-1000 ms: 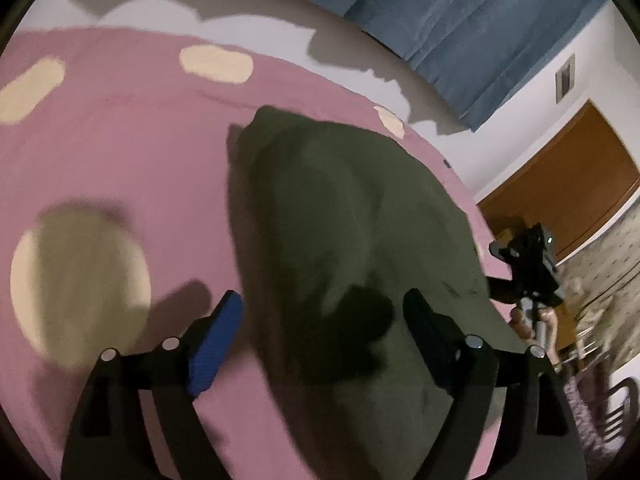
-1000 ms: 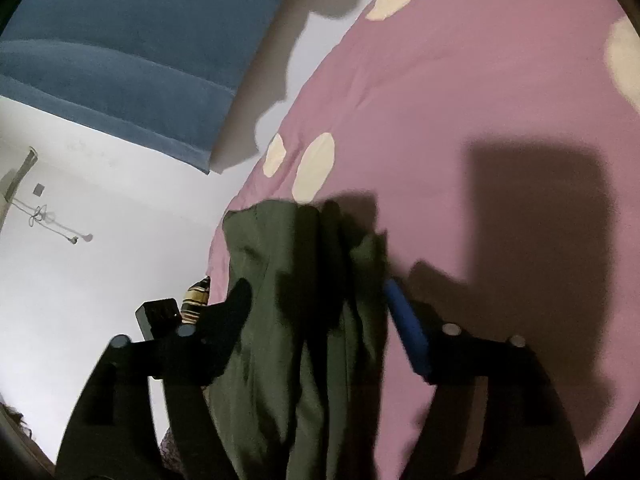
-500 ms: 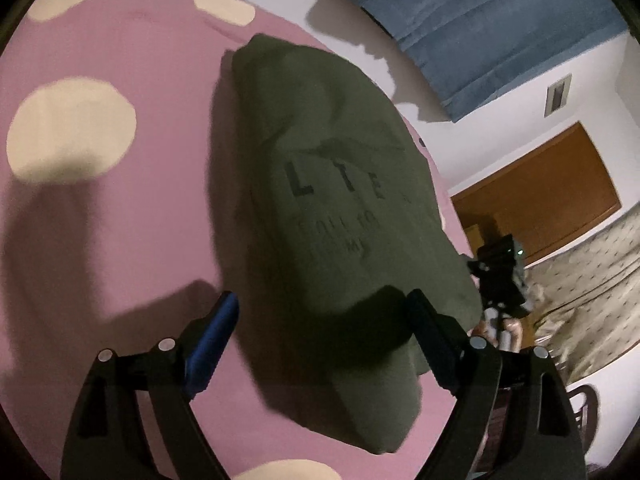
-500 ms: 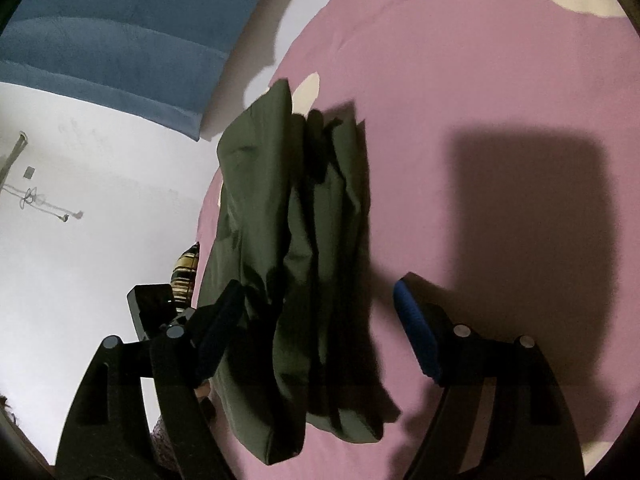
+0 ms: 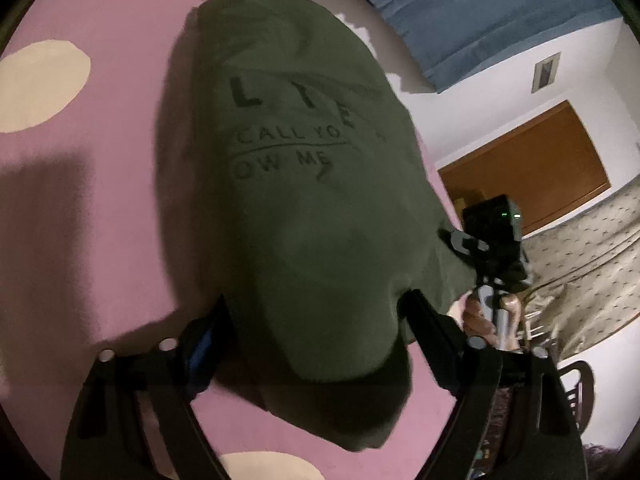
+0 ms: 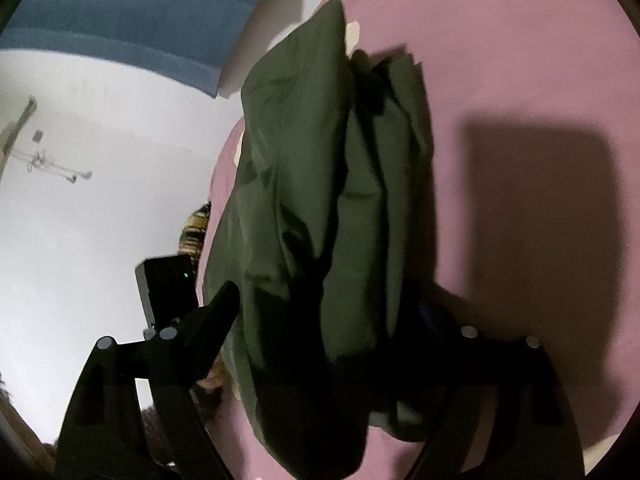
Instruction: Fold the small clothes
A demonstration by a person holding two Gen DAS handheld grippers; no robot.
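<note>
An olive green T-shirt (image 5: 304,200) with dark lettering lies folded into a long strip on the pink bedspread (image 5: 100,200). My left gripper (image 5: 318,324) straddles its near end. The jaws are closing, with the cloth between them and the pads at its edges, not clearly pressing. In the right wrist view the same shirt (image 6: 320,180) shows bunched folds on the bedspread (image 6: 520,80). My right gripper (image 6: 326,308) stands open around that end, its right finger in deep shadow. Each view shows the other gripper's camera block, the right one (image 5: 492,236) and the left one (image 6: 168,284).
The bedspread carries cream dots (image 5: 40,84). A blue curtain (image 5: 480,12) hangs on the white wall behind the bed. A wooden door (image 5: 528,168), a patterned fabric (image 5: 580,264) and a dark chair (image 5: 580,392) lie beyond the bed's right edge.
Both grippers have come forward and down onto the shirt. Its ends now fill the gaps between their fingers, and the left jaws have narrowed.
</note>
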